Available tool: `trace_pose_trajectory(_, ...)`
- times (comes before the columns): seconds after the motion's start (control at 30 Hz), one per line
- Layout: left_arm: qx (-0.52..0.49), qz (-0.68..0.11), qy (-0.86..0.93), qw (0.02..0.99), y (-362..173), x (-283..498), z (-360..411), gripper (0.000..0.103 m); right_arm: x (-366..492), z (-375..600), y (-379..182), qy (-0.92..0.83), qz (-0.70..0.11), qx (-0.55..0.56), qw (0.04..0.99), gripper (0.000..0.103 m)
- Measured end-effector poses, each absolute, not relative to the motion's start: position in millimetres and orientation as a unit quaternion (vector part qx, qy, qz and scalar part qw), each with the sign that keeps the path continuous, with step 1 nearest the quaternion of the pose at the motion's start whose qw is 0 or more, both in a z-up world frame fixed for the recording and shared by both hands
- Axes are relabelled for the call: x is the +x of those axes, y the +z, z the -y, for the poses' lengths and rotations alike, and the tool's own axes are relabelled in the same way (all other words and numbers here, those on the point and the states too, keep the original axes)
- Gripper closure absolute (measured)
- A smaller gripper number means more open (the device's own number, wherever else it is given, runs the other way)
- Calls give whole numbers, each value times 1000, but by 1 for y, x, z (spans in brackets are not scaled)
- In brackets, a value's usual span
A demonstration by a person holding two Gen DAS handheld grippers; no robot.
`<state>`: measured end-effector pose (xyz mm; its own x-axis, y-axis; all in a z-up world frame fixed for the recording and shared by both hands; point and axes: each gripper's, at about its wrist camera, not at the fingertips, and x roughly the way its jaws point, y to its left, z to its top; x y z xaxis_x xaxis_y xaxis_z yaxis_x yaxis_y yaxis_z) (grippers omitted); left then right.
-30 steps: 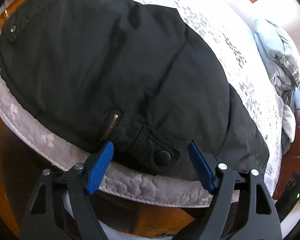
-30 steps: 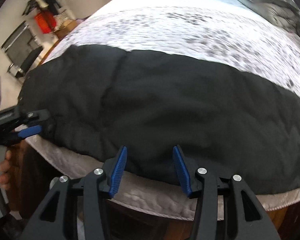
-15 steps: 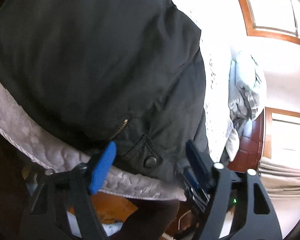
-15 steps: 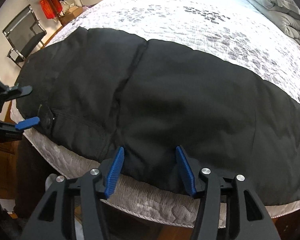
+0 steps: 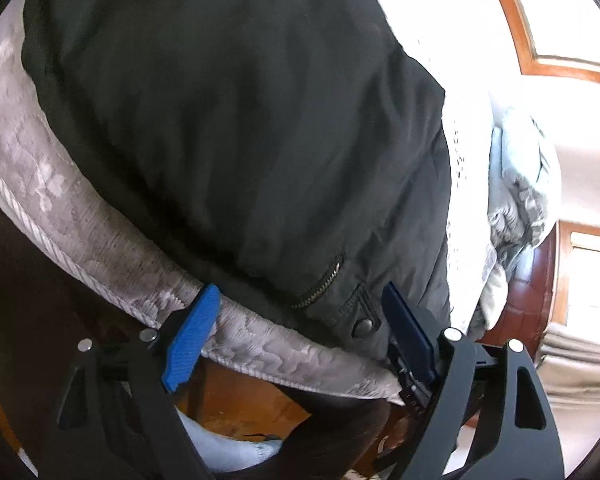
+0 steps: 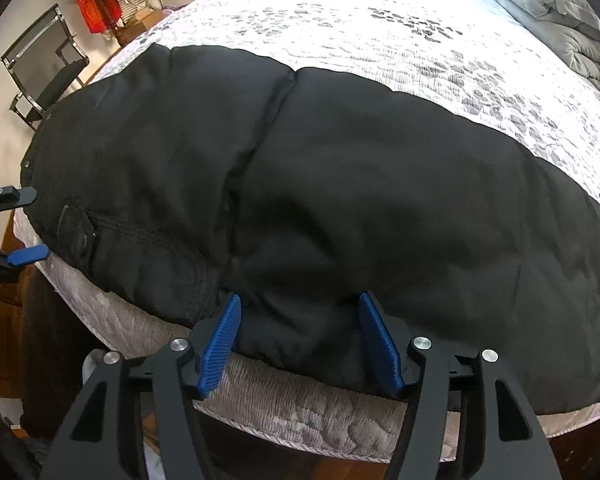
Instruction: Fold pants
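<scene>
Blue ribbed pads frame both of your views, and both sets of jaws are opening. Your right gripper (image 6: 300, 344) straddles a puffed hem of the black pants (image 6: 320, 200) at the near edge of the mattress (image 6: 320, 412); the fabric bulges between the pads, though whether either pad presses on it you cannot tell from here. Your left gripper (image 5: 300, 332) is spread wide over the waist corner, where a snap button (image 5: 365, 326) and a brass-toothed zipper (image 5: 320, 286) sit between the pads without touching them (the left pad lies over the quilted mattress border rather than over cloth). From the right wrist view you can see that left gripper at the far left edge, just beside the waistband. Past the grippers, the pants lie flat across the near side of the bed, legs running sideways, a seam dividing them. Beyond lies the white leaf-patterned bedspread (image 6: 420, 40), then a heaped grey quilt (image 6: 560, 12), and a black chair (image 6: 48, 76) by the wall.
</scene>
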<state>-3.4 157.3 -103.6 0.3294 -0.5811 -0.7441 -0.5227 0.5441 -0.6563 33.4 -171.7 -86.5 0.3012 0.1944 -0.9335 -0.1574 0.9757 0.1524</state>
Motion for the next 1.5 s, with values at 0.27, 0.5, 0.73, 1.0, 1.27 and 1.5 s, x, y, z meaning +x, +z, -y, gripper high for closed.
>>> trace_pose_trajectory(0.27,-483,-568,-22,666,-92,-2,-161,21,31,180,-88,117,-581,24,805,40)
trace_pose_trajectory(0.5,-485,-566,-16,666,-95,1,-165,21,35,179,-90,116,-581,21,805,39)
trace_pose_trajectory(0.73,-486,-563,-8,668,-108,17,-163,23,35,178,-92,115,-582,21,805,39)
trace_pose_trajectory(1.0,-467,-551,32,691,-108,7,-172,95,36,177,-92,116,-581,22,805,38)
trace_pose_trajectory(1.27,-421,-521,76,738,-84,-27,-159,99,37,184,-93,120,-581,27,805,38)
trace_pose_trajectory(1.5,-398,-528,82,746,-87,-31,-153,97,37,191,-90,113,-577,43,808,38)
